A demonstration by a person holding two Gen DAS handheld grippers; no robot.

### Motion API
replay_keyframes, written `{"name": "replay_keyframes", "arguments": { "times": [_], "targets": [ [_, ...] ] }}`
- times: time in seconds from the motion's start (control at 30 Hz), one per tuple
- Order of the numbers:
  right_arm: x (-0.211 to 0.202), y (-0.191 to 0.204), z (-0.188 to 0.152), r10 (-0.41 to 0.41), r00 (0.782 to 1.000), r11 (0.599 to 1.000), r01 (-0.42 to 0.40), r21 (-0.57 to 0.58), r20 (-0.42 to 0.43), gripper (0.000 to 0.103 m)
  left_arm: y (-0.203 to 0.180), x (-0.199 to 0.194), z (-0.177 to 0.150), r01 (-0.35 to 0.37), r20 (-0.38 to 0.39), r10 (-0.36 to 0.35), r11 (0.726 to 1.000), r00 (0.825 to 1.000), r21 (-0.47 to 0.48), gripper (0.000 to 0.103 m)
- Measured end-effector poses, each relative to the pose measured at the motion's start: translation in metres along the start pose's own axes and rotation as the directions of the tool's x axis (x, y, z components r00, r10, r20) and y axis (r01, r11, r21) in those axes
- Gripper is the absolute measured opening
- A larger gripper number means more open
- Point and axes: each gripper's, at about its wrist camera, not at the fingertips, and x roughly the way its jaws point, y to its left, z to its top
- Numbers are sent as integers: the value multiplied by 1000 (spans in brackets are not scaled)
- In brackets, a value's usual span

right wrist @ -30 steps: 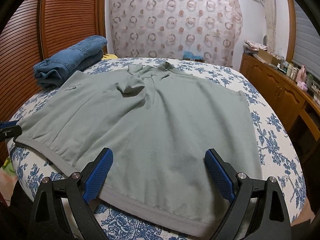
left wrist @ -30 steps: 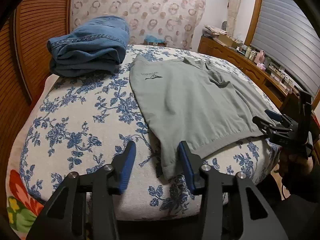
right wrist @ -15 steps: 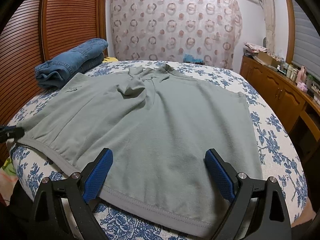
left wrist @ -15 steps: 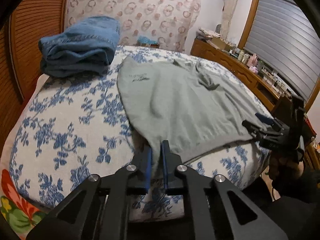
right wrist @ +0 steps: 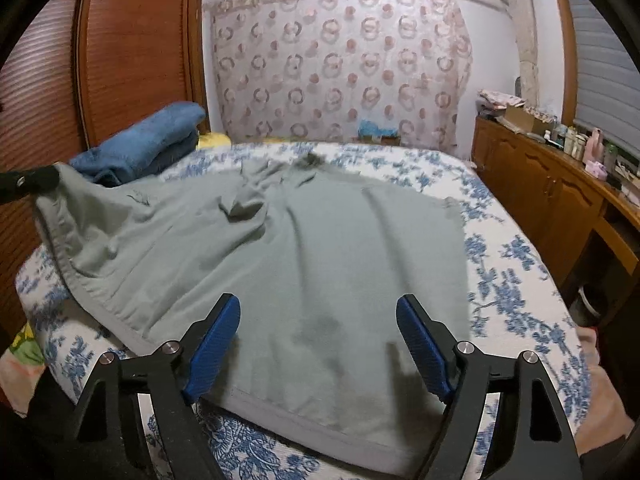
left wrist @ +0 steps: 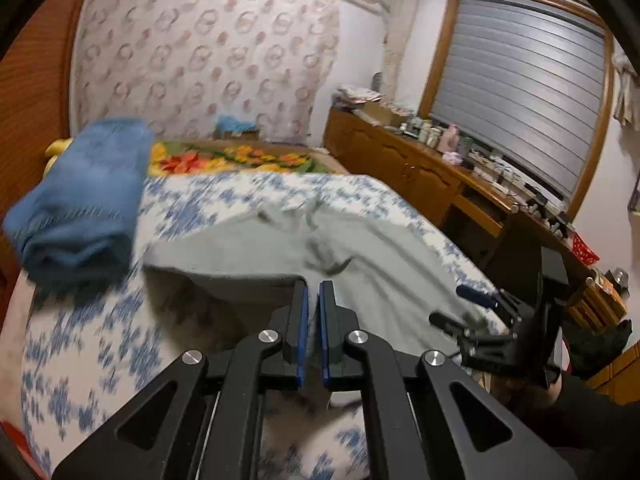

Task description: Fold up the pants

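A grey-green garment point(right wrist: 304, 248) lies spread on the bed; it also shows in the left wrist view point(left wrist: 280, 252). My left gripper point(left wrist: 312, 300) is shut on its near-left waistband corner and holds that corner lifted above the bed; it shows at the left edge of the right wrist view point(right wrist: 28, 184). My right gripper point(right wrist: 318, 344) is open, just above the garment's near hem, holding nothing. It also shows at the right of the left wrist view point(left wrist: 468, 308).
The bed point(right wrist: 516, 280) has a blue floral cover. Folded blue jeans point(right wrist: 148, 148) sit at its far left, by a wooden wardrobe point(right wrist: 132, 52). A wooden dresser point(right wrist: 560, 192) with bottles runs along the right wall. A patterned curtain point(right wrist: 340, 64) hangs behind.
My left gripper closed on the garment's corner and has now lifted it up and toward the far side. My right gripper stayed open over the near hem.
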Motion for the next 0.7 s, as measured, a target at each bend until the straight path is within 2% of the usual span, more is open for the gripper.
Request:
{"name": "replay_keyframes", "arguments": {
  "times": [0.27, 0.7],
  "targets": [
    [-6, -15, 5, -24, 1000, 1000, 24, 15, -9, 82, -34, 30, 30, 55, -6, -54, 995, 999, 78, 6],
    [3, -33, 2, -74, 997, 996, 75, 48, -12, 81, -104, 82, 48, 146, -97, -129, 969, 987, 200, 3]
  ]
}}
